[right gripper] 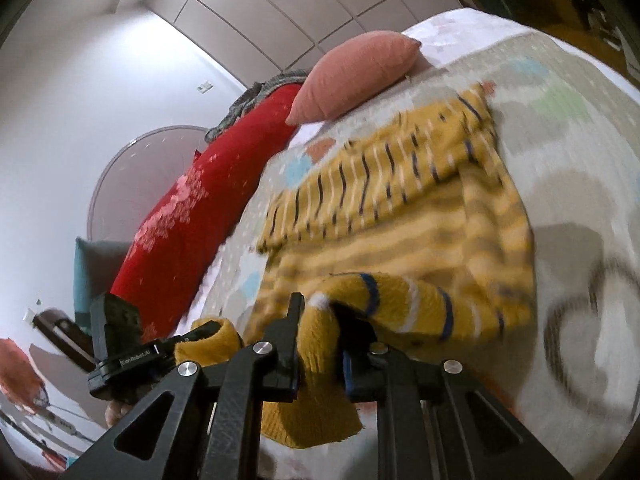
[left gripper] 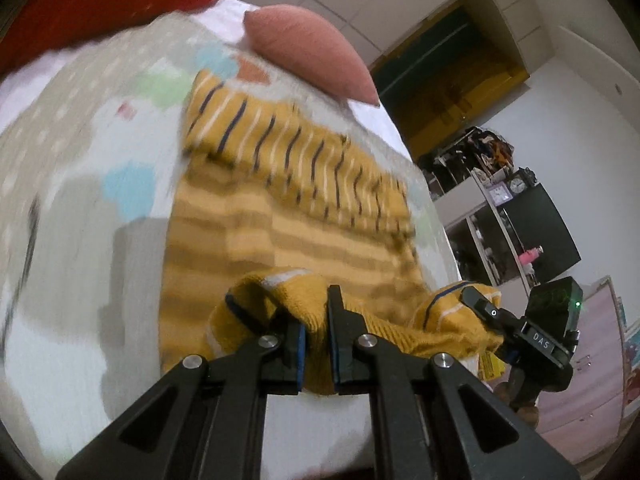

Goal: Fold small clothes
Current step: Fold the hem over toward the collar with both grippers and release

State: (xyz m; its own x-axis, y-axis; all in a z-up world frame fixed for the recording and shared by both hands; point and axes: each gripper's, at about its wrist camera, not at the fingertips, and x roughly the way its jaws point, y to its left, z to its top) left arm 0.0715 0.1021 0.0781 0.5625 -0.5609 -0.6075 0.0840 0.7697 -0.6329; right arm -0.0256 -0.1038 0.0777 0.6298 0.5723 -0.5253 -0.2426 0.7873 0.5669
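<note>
A small mustard-yellow striped sweater [left gripper: 288, 208] lies on the patterned bedspread [left gripper: 80, 160], its far part folded over with navy and white stripes. My left gripper [left gripper: 316, 332] is shut on the sweater's near hem and lifts it. My right gripper [right gripper: 320, 332] is shut on the same hem further along; it also shows in the left wrist view [left gripper: 480, 308]. The sweater fills the middle of the right wrist view [right gripper: 400, 208]. The left gripper shows at the lower left of the right wrist view [right gripper: 192, 340], gripping yellow cloth.
A pink cushion [left gripper: 312, 52] lies beyond the sweater, and a red blanket [right gripper: 192, 208] lies along the far side of the bed. Shelves with clutter [left gripper: 500, 208] and a wardrobe stand past the bed's right edge.
</note>
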